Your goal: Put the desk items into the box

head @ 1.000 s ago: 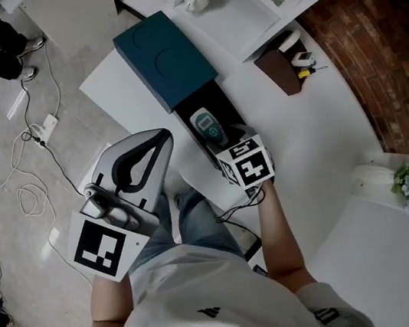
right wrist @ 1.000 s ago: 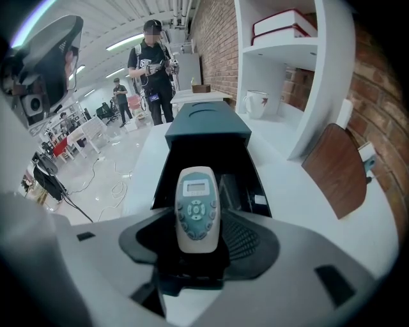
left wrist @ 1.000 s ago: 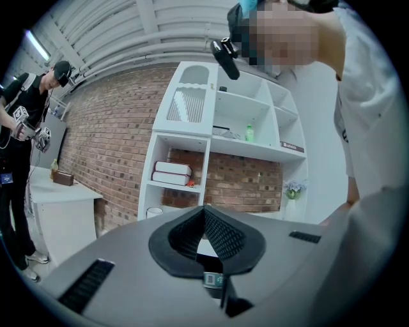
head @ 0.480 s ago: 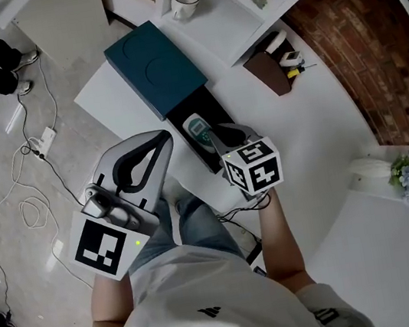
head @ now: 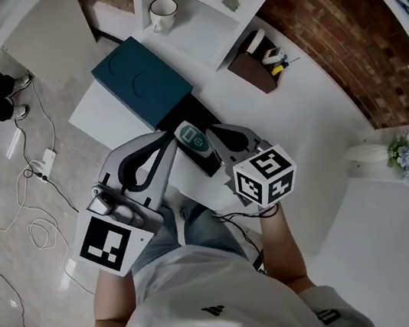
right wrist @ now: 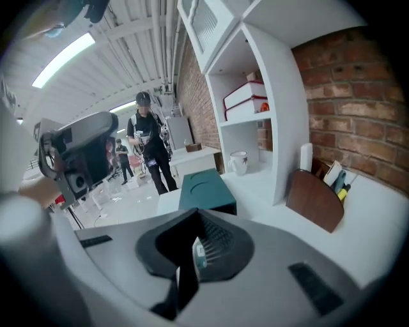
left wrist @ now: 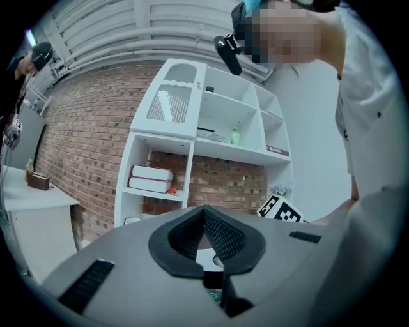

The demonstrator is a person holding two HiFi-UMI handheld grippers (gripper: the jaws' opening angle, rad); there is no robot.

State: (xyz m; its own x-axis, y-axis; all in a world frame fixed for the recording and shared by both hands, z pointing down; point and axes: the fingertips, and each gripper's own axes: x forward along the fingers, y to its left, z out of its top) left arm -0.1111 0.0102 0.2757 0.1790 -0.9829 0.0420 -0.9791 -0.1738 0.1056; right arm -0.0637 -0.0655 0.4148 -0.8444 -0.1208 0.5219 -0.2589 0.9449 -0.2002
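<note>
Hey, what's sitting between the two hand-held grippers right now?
A teal-and-grey handheld device, lying in the open black box; the head view shows it.

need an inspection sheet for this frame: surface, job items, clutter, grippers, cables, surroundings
Surface: white desk, mostly bare.
Job's things: teal box with its black tray showing; handheld device lies in the tray, between the two grippers.
Clutter: brown pen holder on the desk; mug on a shelf; flower pot.
Grippers: left gripper jaws together, empty; right gripper jaws together, looks empty.
Cables: loose cables and power strip on the floor.
Surroundings: white shelf unit, brick wall, person standing nearby.
</note>
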